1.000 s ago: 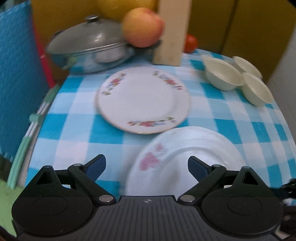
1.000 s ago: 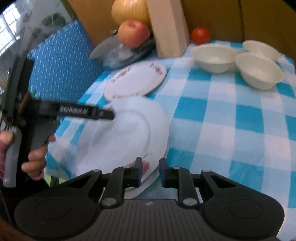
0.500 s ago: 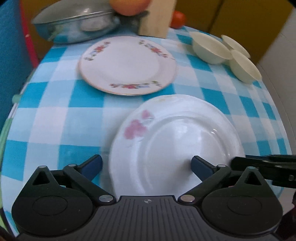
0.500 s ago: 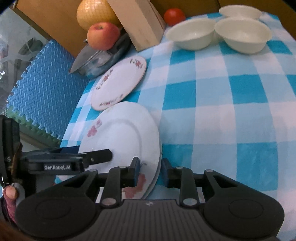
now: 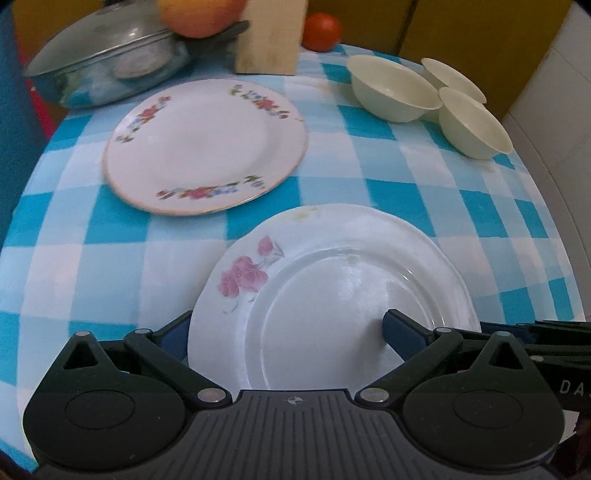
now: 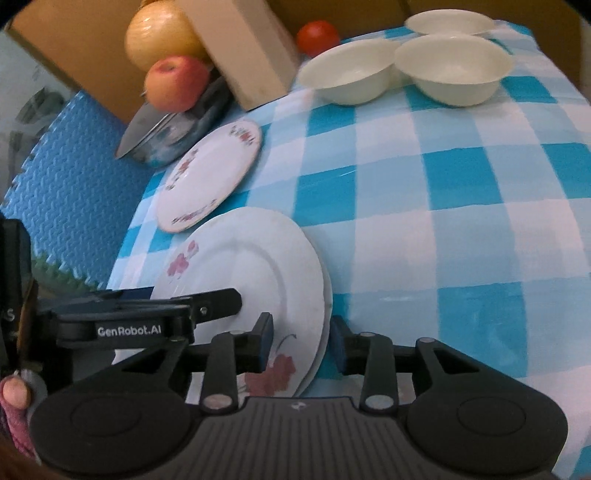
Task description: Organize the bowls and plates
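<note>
A white plate with a pink flower (image 5: 332,295) (image 6: 251,266) lies at the near edge of the checked table, with a second rim showing under it. My left gripper (image 5: 288,332) is open wide: one finger is over the plate and the other is hidden behind its left edge. My right gripper (image 6: 301,343) is open, its fingers straddling the stack's near rim. A floral-rimmed plate (image 5: 207,147) (image 6: 210,177) lies further back. Three cream bowls (image 5: 391,92) (image 6: 454,70) cluster at the far right.
A glass-lidded pot (image 5: 107,55), an apple (image 6: 177,85), a wooden block (image 5: 269,37) and a tomato (image 5: 321,31) line the back. Blue foam matting (image 6: 66,166) stands left of the table. A person's hand (image 6: 14,395) holds the left gripper.
The gap between my right fingers has widened around the plate rim. My left gripper has come in over the plate, and its fingers now sit either side of the left edge.
</note>
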